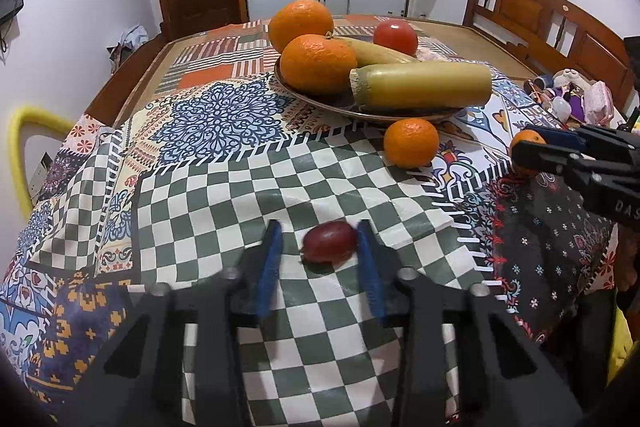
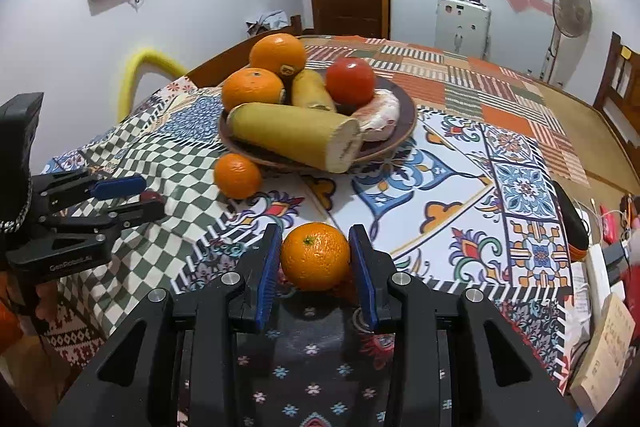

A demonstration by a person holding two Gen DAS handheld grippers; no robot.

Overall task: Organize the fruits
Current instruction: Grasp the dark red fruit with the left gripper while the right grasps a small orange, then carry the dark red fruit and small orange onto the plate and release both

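Note:
A brown fruit plate holds two oranges, a red tomato, yellow pieces and more. My left gripper is open around a small dark red fruit lying on the checked cloth; the fruit touches the right finger. My right gripper is open around a small orange on the cloth, its pads close to both sides; this orange shows in the left wrist view. Another small orange lies in front of the plate.
The patchwork cloth covers a wooden table. A yellow chair back stands at the left edge. Clutter and boxes lie at the right side. Wooden chairs stand beyond the table.

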